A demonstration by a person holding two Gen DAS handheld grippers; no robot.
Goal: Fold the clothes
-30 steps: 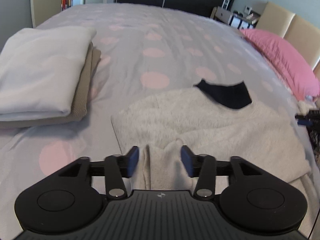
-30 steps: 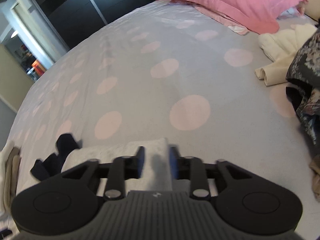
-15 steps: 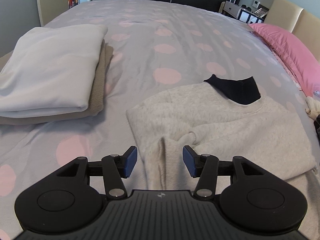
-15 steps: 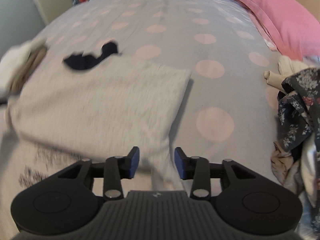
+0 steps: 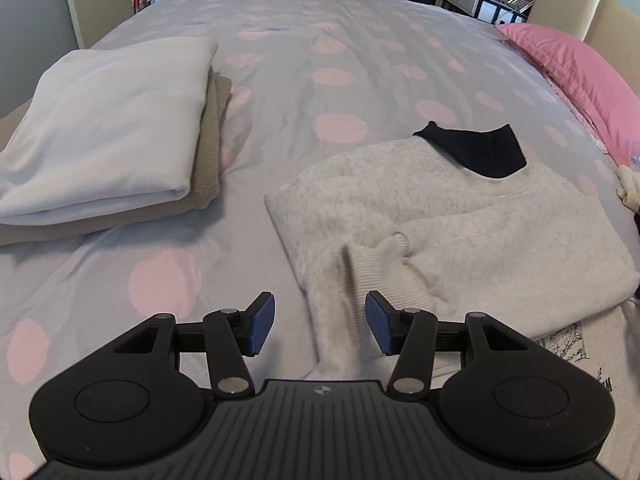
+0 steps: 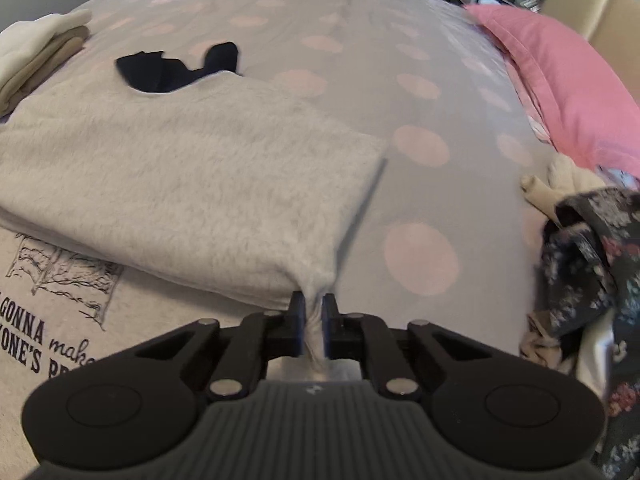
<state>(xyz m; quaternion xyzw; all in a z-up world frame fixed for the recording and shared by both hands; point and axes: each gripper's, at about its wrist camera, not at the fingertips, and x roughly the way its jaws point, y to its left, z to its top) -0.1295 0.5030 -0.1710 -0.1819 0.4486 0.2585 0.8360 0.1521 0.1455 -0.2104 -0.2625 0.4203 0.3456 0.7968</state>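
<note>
Currently: right gripper (image 6: 311,326) clamped on a near-right fold of the grey sweatshirt (image 6: 192,176), cloth bunched between the jaws. Left gripper (image 5: 320,325) spread wide, holding nothing, poised over the ribbed cuff (image 5: 380,268) of a sleeve. Sweatshirt lying folded mid-bed on the dotted bedspread (image 5: 340,80), dark collar (image 5: 476,148) at far edge. Folded stack (image 5: 108,128) far left; pink pillow (image 6: 560,76) far right; floral garment heap (image 6: 592,264) crowding right side, apart from the sweatshirt.
</note>
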